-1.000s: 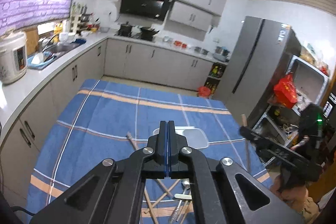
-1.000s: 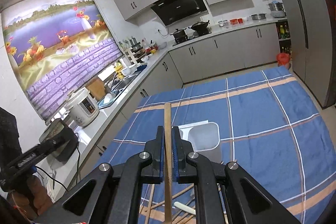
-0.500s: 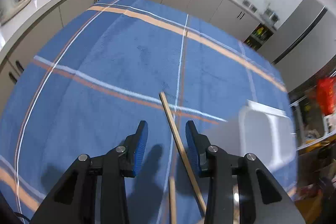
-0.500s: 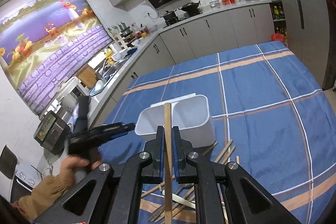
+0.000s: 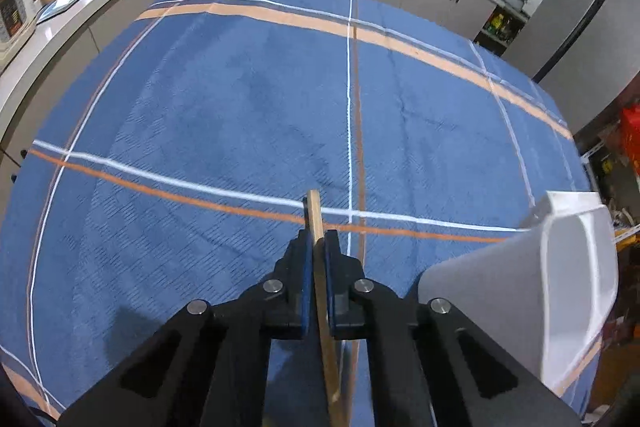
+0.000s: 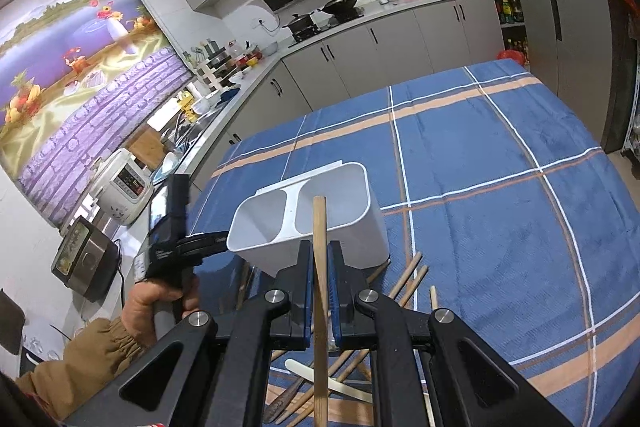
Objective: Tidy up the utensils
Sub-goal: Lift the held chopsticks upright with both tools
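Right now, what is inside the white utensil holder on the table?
In the right wrist view, the white utensil holder has two compartments, and the inner walls that show are bare. The bottoms are hidden by the front wall and the right gripper, which holds a chopstick.

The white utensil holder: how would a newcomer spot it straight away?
Find the blue plaid tablecloth covering the table. Near its close edge, behind a scatter of chopsticks, stands the utensil holder. It is the only white plastic bin there, split into two open compartments.

Left gripper (image 5: 316, 255) and right gripper (image 6: 319, 267) each clamp something.
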`<state>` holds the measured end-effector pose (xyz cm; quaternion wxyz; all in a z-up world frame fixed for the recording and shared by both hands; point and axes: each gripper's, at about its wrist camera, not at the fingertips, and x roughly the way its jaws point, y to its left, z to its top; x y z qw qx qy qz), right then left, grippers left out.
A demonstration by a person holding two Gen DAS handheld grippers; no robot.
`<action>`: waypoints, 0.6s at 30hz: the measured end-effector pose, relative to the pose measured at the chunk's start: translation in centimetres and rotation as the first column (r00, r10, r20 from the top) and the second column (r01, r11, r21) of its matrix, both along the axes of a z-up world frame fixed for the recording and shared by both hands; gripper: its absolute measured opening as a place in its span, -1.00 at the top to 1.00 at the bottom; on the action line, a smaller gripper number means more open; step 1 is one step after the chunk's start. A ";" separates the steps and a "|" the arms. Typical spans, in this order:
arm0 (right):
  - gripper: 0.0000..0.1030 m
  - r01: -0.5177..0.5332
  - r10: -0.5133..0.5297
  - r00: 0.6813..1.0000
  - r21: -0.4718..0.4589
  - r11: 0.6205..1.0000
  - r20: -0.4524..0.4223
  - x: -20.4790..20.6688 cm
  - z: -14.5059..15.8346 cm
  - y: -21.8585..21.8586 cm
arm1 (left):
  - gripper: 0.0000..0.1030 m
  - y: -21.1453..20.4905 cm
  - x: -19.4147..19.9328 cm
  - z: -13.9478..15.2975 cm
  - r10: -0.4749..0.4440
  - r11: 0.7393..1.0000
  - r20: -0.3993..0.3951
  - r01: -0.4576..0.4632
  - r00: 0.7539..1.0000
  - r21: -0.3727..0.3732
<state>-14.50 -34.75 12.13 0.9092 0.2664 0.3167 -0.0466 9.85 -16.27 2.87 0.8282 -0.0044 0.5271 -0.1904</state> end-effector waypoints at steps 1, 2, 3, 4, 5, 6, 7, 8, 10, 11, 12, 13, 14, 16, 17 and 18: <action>0.86 -0.001 0.001 1.000 0.005 1.000 0.000 0.0 -0.1 0.0 | 0.90 0.4 -0.4 0.5 0.001 1.000 0.010 -0.001 1.000 -0.012; 0.86 -0.004 0.004 1.000 0.010 1.000 -0.001 0.2 -0.2 0.1 | 0.92 1.0 -1.1 1.1 -0.002 1.000 0.026 0.003 1.000 -0.028; 0.86 -0.007 0.007 1.000 0.015 1.000 -0.002 0.3 -0.3 0.2 | 0.93 1.5 -1.6 1.9 -0.005 0.999 0.038 0.007 0.999 -0.040; 0.86 -0.010 0.010 1.000 0.019 1.000 -0.001 0.3 -0.4 0.2 | 0.95 1.8 -2.2 2.7 -0.009 0.998 0.052 0.011 0.999 -0.054; 0.86 -0.014 0.014 1.000 0.023 1.000 0.001 0.4 -0.4 0.2 | 0.95 2.3 -3.0 3.7 -0.012 0.997 0.072 0.017 0.997 -0.071; 0.86 -0.015 0.015 1.000 0.023 1.000 0.004 0.3 -0.3 0.3 | 0.95 2.9 -3.7 4.7 -0.013 0.996 0.095 0.022 0.995 -0.090; 0.86 -0.018 0.018 1.000 0.024 1.000 0.010 0.4 -0.2 0.3 | 0.95 3.4 -4.5 5.6 -0.016 0.994 0.117 0.029 0.993 -0.107; 0.86 -0.021 0.021 1.000 0.023 1.000 0.015 0.4 0.0 0.3 | 0.95 3.9 -5.5 6.9 -0.020 0.992 0.151 0.039 0.988 -0.124; 0.86 -0.025 0.025 0.999 0.020 0.999 0.025 0.4 0.3 0.4 | 0.95 4.7 -7.0 8.5 -0.023 0.989 0.195 0.051 0.980 -0.139; 0.86 -0.030 0.029 0.999 0.019 0.999 0.031 0.4 0.5 0.5 | 0.95 5.1 -7.8 9.4 -0.027 0.987 0.220 0.060 0.975 -0.146; 0.86 -0.036 0.036 0.999 0.019 0.999 0.032 0.4 0.6 0.6 | 0.95 5.2 -8.4 9.8 -0.029 0.987 0.229 0.064 0.973 -0.149; 0.86 -0.044 0.043 0.999 0.021 0.999 0.031 0.5 0.6 0.8 | 0.95 5.4 -9.0 10.1 -0.030 0.986 0.234 0.068 0.972 -0.154; 0.86 -0.057 0.056 0.998 0.027 0.998 0.027 0.6 0.5 1.1 | 0.95 5.7 -9.6 10.4 -0.030 0.984 0.231 0.069 0.972 -0.163; 0.86 -0.089 0.088 0.996 0.052 0.995 0.022 0.6 0.1 1.8 | 0.96 6.5 -10.8 10.5 -0.035 0.980 0.208 0.075 0.977 -0.183; 0.86 -0.115 0.114 0.993 0.082 0.990 0.014 0.7 -0.4 2.3 | 0.96 6.9 -11.4 10.6 -0.040 0.979 0.198 0.078 0.979 -0.189; 0.86 -0.146 0.147 0.989 0.111 0.983 -0.002 0.9 -1.2 3.1 | 1.00 7.6 -12.2 10.4 -0.041 0.978 0.181 0.077 0.983 -0.192</action>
